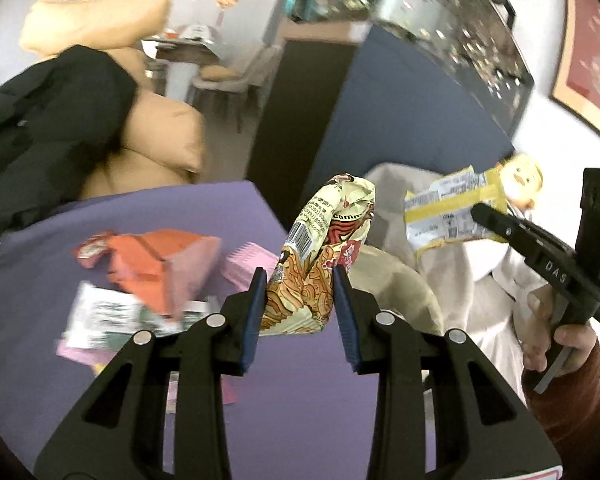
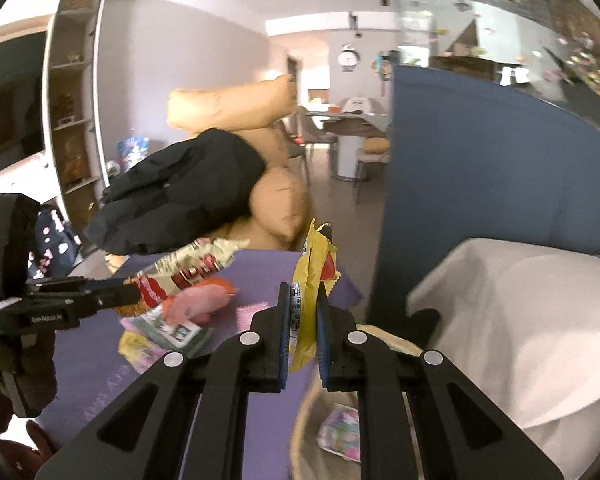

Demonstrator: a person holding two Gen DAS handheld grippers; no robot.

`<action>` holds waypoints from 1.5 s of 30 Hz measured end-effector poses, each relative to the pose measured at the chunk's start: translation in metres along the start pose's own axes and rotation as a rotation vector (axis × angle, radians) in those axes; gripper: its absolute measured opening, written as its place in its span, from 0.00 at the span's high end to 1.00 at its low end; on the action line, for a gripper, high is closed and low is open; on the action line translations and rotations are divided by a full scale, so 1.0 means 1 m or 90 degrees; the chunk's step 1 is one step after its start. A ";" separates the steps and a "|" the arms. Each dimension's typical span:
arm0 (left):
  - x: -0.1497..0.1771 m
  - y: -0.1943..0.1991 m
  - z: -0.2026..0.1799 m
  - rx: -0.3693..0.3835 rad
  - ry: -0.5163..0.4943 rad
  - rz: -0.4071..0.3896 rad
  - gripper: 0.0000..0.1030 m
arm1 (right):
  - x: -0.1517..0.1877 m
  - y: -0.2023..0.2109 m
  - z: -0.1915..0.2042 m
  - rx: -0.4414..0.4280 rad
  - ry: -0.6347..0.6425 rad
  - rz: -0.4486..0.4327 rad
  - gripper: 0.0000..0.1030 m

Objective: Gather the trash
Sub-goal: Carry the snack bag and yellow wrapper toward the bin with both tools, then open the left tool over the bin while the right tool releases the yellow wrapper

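My left gripper (image 1: 300, 280) is shut on a crumpled cream and red noodle wrapper (image 1: 320, 256), held above the purple table (image 1: 100, 380). It also shows in the right wrist view (image 2: 134, 292), with the wrapper (image 2: 188, 268) sticking out. My right gripper (image 2: 303, 292) is shut on a yellow snack wrapper (image 2: 312, 280), held above a beige basket (image 2: 304, 432). In the left wrist view the right gripper (image 1: 484, 214) holds the yellow wrapper (image 1: 448, 212) at the right. More trash lies on the table: an orange box (image 1: 160, 268), a white packet (image 1: 100, 312), a pink item (image 2: 200, 300).
A colourful wrapper (image 2: 340, 432) lies inside the basket. A white cloth-covered seat (image 2: 520, 320) is at the right, a blue partition (image 2: 480, 160) behind it. A tan sofa (image 2: 280, 200) with a black jacket (image 2: 180, 192) stands beyond the table.
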State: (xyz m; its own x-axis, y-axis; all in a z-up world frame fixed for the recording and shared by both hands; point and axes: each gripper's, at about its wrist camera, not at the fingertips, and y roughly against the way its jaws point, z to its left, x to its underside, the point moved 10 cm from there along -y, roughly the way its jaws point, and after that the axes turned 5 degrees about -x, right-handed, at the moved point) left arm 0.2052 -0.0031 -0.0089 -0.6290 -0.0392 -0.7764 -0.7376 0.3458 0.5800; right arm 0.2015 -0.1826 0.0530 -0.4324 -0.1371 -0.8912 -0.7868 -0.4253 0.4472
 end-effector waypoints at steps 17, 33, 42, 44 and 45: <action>0.051 -0.124 -0.085 0.058 -0.035 0.177 0.69 | 0.035 0.027 -0.092 0.061 -0.079 -0.012 0.88; 0.069 -0.170 -0.123 0.116 -0.008 0.214 0.56 | 0.060 0.019 -0.113 0.060 -0.125 0.011 0.88; 0.040 -0.119 -0.072 0.062 0.022 0.133 0.54 | 0.090 -0.025 -0.086 0.000 -0.143 0.071 0.88; 0.042 -0.108 -0.060 0.046 0.016 0.121 0.54 | 0.113 -0.042 -0.085 -0.004 -0.157 0.106 0.88; 0.045 -0.102 -0.054 0.037 0.009 0.116 0.54 | 0.124 -0.049 -0.085 -0.004 -0.164 0.124 0.88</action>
State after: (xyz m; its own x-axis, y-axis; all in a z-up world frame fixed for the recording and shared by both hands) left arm 0.2394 -0.0904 -0.0896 -0.7543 0.0150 -0.6564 -0.5967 0.4015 0.6948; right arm 0.2242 -0.2545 -0.0861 -0.6723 0.0150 -0.7401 -0.6765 -0.4186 0.6060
